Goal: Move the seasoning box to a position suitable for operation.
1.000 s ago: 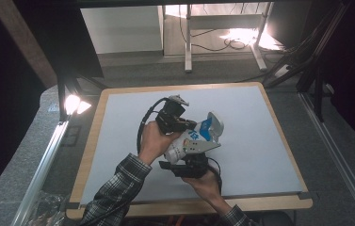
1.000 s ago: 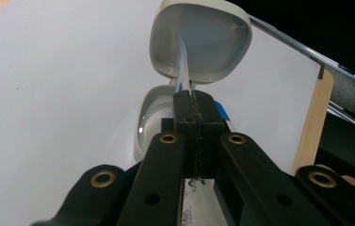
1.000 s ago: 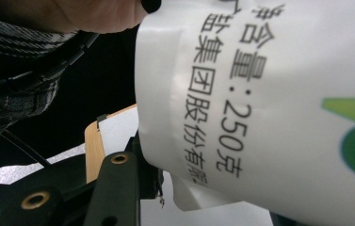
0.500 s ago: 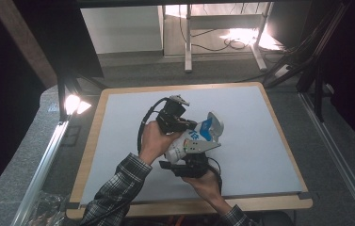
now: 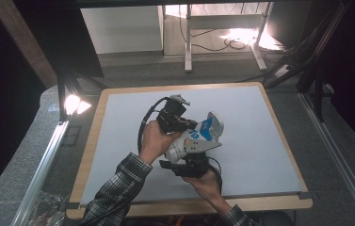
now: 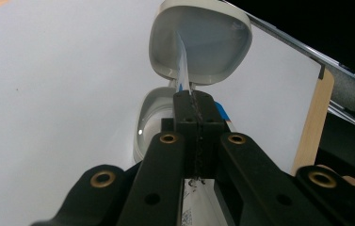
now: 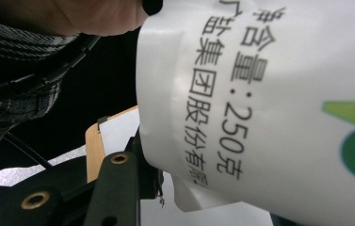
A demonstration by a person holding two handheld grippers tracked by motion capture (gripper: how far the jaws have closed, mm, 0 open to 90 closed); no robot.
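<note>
A white salt pack (image 5: 190, 142) with a blue label and black print is held tilted above the table. Its white flip lid (image 5: 214, 123) stands open. My right gripper (image 5: 193, 154) comes from below and is shut on the pack's body; in the right gripper view one black finger (image 7: 121, 181) presses the printed pack (image 7: 269, 108). My left gripper (image 5: 190, 126) reaches in from the left at the pack's top. In the left gripper view my left gripper (image 6: 194, 101) is shut on a thin clear strip (image 6: 182, 63) that runs up to the open lid (image 6: 208, 44).
The white mat (image 5: 260, 155) covers a wood-edged table (image 5: 278, 203). A lit lamp (image 5: 73, 104) stands off the table's left edge. Metal rails (image 5: 43, 165) run along both sides. A crumpled plastic bag (image 5: 48, 209) lies at the bottom left.
</note>
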